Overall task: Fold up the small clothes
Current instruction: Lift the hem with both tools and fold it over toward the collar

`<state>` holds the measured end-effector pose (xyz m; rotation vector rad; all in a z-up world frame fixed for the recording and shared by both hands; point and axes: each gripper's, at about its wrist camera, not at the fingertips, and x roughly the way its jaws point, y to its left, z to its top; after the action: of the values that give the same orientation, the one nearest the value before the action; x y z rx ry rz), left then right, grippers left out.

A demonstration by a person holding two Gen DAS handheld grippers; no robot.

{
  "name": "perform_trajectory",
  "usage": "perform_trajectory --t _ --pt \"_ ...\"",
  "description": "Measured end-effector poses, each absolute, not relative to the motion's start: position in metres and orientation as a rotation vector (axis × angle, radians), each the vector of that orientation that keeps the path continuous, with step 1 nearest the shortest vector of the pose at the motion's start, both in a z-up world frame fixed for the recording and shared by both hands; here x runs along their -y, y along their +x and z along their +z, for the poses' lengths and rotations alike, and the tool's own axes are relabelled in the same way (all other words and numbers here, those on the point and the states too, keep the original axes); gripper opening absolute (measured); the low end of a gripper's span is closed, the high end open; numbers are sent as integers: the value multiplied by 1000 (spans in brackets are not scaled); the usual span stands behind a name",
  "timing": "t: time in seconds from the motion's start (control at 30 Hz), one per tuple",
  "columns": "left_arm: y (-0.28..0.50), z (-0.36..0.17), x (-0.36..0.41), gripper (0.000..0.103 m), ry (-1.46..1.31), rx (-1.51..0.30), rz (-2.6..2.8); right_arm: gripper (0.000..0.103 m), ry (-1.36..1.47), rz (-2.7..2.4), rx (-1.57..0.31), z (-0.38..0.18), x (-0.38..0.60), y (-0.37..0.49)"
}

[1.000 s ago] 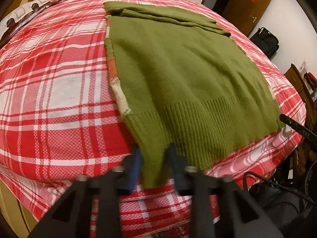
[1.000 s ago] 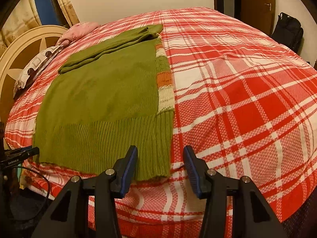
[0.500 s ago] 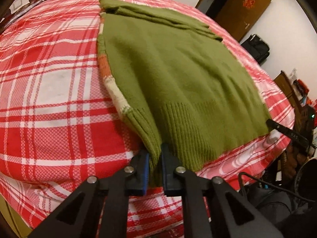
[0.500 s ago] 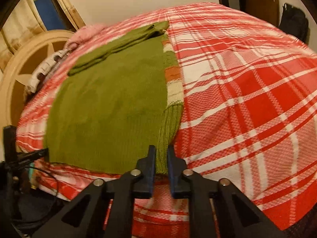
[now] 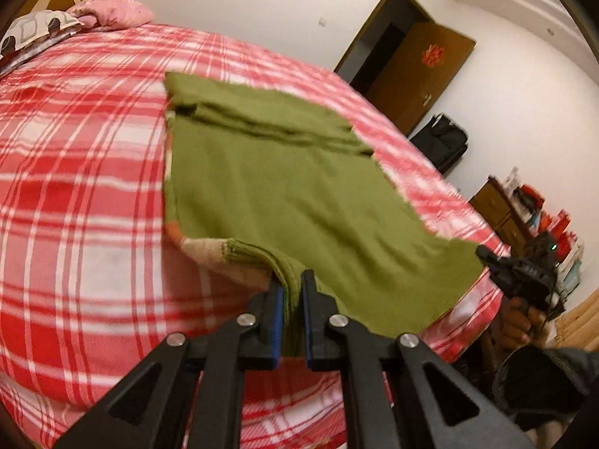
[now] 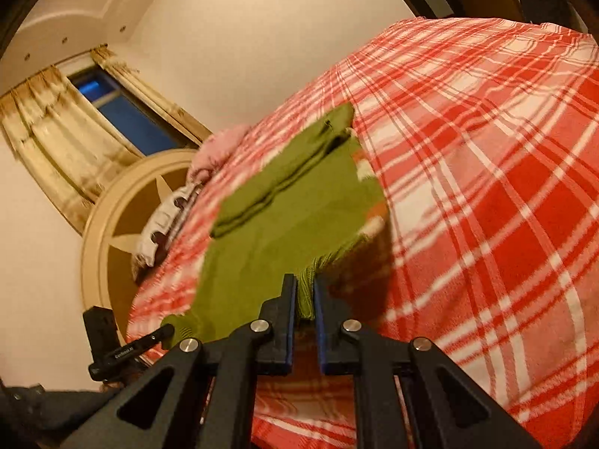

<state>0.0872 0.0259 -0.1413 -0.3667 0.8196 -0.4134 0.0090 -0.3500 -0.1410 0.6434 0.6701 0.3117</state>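
One sweater (image 5: 284,194), two tools (image 5: 291,288)

warm dim indoor light | motion blur thruout | heavy fisheye bend + dark vignette at edges

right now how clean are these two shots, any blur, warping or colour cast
Left wrist view: fisheye bends the plaid bedspread into a dome; the green sweater has motion-smeared edges, while the left gripper stays sharp. Right wrist view: tilted, yellow-tinted, blurred across the sweater and headboard; the right gripper is crisp.
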Motion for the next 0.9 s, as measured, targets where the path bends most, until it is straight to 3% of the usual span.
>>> perform_trajectory --t 0.9 --pt "213 -86 -69 9 -460 -664 -389 5 602 328 -583 -52 344 165"
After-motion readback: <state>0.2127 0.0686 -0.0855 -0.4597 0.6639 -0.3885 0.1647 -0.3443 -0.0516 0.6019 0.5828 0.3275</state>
